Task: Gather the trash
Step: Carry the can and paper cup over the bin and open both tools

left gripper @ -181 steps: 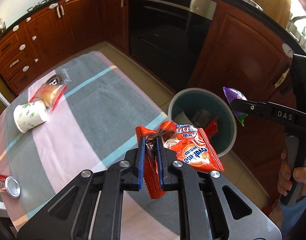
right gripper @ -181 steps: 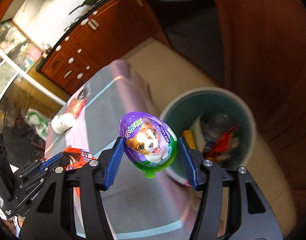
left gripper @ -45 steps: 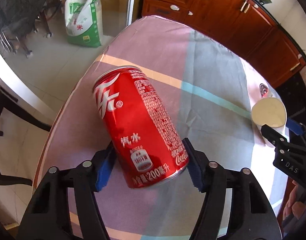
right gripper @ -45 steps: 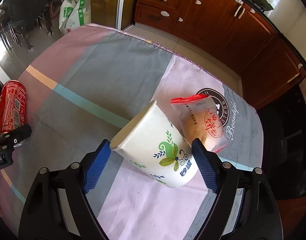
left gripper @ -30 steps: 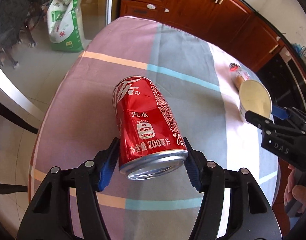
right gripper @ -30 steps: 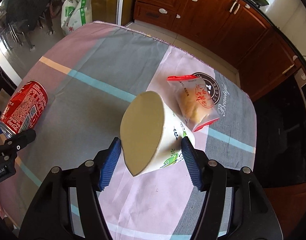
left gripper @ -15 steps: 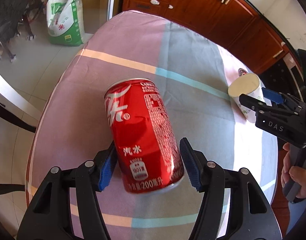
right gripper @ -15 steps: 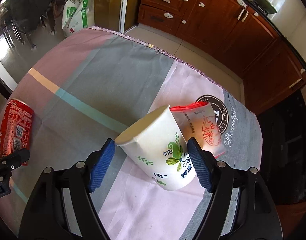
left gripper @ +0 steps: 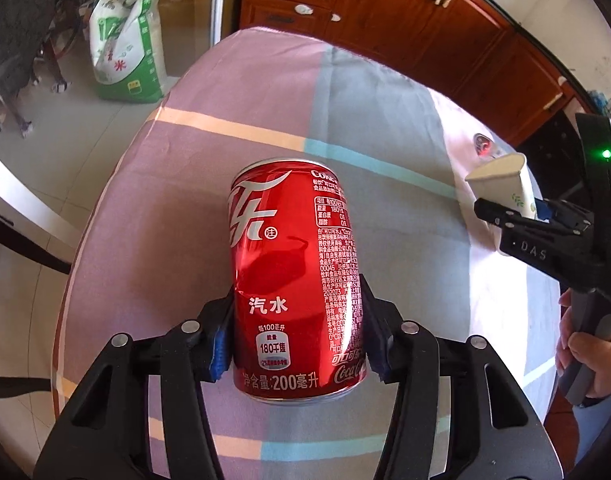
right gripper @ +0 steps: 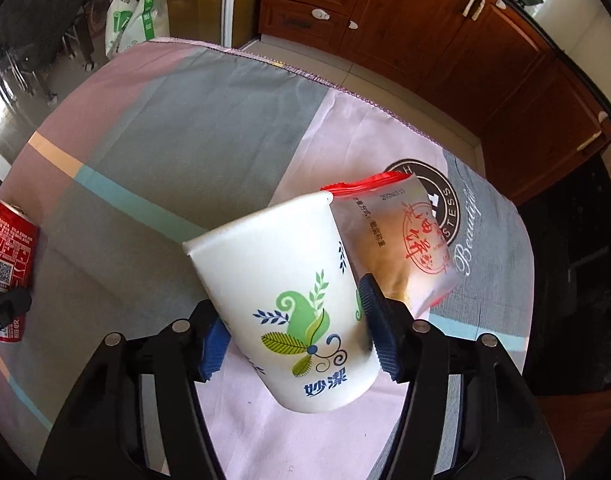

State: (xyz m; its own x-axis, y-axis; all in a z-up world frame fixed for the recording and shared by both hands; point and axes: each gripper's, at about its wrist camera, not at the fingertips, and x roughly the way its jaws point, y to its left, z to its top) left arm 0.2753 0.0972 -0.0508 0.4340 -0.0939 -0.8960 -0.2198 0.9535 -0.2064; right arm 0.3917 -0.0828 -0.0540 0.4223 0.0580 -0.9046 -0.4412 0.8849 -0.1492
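While the red soda can (left gripper: 295, 280) sits between the blue pads of the left gripper (left gripper: 297, 334), its sides touch both pads: the jaws, which have just been closing, are clamped on it. The can's body shows white script, small printed text and a shallow dent on its face, with its silver base rim nearest the camera. In the right wrist view the same can (right gripper: 7, 264) appears at the far left edge of the table.

The right gripper (right gripper: 293, 332) has likewise just been narrowing its jaws, and they now squeeze a white paper cup (right gripper: 289, 300) printed with green leaves and blue swirls; the cup's open rim is pressed into a flattened, pointed shape and tilts away from the camera. Just behind the cup, touching its rim, lies a clear snack packet (right gripper: 401, 244) with red edges and red printing over a pale brown pastry.

Both things are over a round table covered by a cloth (right gripper: 185, 140) of pink, grey and lilac blocks crossed by teal and cream stripes, with a round dark emblem near the packet. Beyond it stand reddish-brown wooden cabinets (right gripper: 425, 16) with white handles, a pale tiled floor, and a white and green sack (left gripper: 127, 40) leaning by a glass door. A hand (left gripper: 589, 348) grips the right tool's handle.
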